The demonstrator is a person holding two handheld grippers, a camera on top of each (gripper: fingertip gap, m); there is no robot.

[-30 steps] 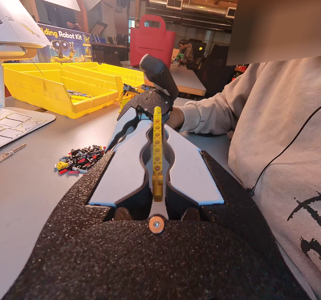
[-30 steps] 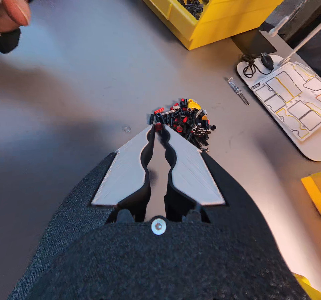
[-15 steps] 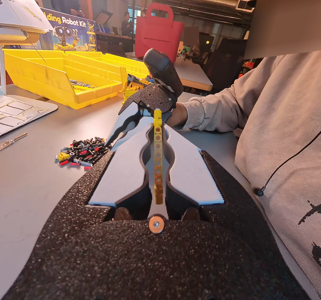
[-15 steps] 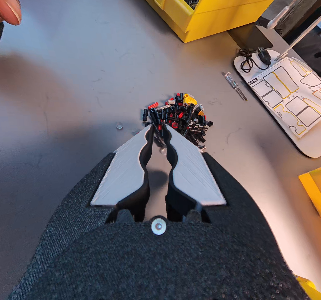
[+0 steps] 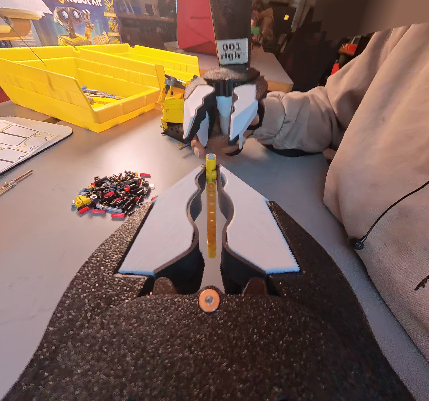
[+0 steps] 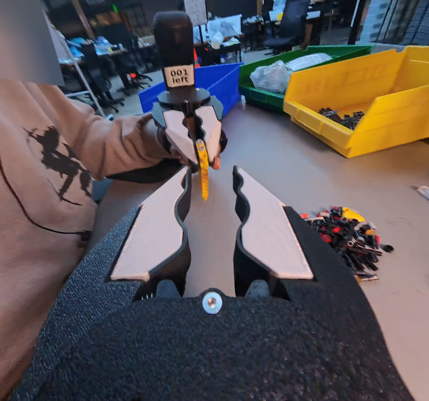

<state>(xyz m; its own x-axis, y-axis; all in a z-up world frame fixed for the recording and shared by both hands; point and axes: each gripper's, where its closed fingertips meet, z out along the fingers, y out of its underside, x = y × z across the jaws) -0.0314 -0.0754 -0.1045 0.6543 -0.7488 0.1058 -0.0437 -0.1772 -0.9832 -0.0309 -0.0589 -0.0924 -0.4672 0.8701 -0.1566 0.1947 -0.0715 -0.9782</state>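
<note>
At frame centre, left wrist view: left gripper pinching a yellow beam over the grey bench.
Beam is long, thin, with a row of round holes; it runs back between the fingers, its tip just past them. Right gripper faces it, fingers spread, holding nothing, beam end just beyond the gap. Pile of small black, red, yellow parts at middle left; yellow bins upper left.
</note>
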